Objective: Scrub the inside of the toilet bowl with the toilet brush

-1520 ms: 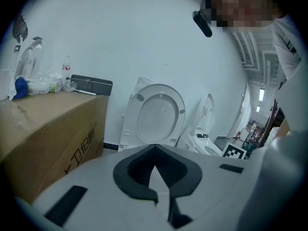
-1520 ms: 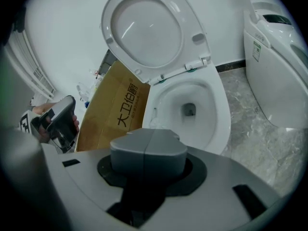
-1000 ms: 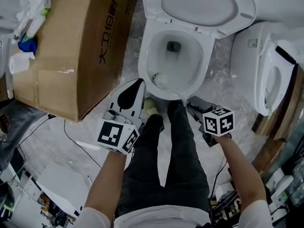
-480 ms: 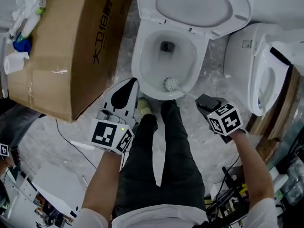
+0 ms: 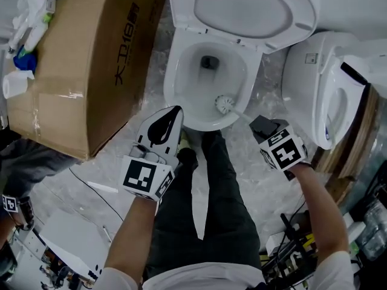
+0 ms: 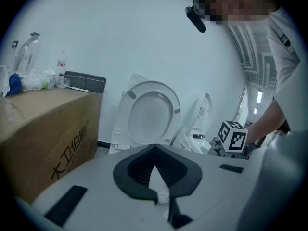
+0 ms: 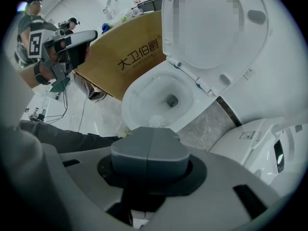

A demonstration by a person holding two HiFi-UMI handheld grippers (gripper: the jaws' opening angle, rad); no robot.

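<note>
Scrubbing looks like the step in hand. The right gripper (image 5: pixel 257 123) has its jaws pressed together on the thin handle of the toilet brush (image 5: pixel 224 104). Its own view shows the two grey jaws shut tight, with the white bristles just past them. The brush head sits inside the toilet bowl (image 5: pixel 175 95), on the front wall at the right side, near the rim. The lid (image 5: pixel 242 8) stands up, out of the way. The left gripper (image 5: pixel 176 111) hangs just outside the front of the bowl. Its jaws are together and hold nothing.

I think the job is only part done. The brush is at one spot, and the back wall, the left wall and the drain hole (image 5: pixel 209 61) need rubbing too. The next move should be to press the bristles on the wall and sweep them round the bowl, then down to the hole. The handle is thin, so a loose hold could let the brush twist. A quick sweep could splash water.

The big cardboard box (image 5: pixel 78 59) beside the toilet has dark Chinese print, which reads 大卫伯爵 in the right gripper view. A second toilet (image 5: pixel 308 83) on the other side has a small label, too small to read.
</note>
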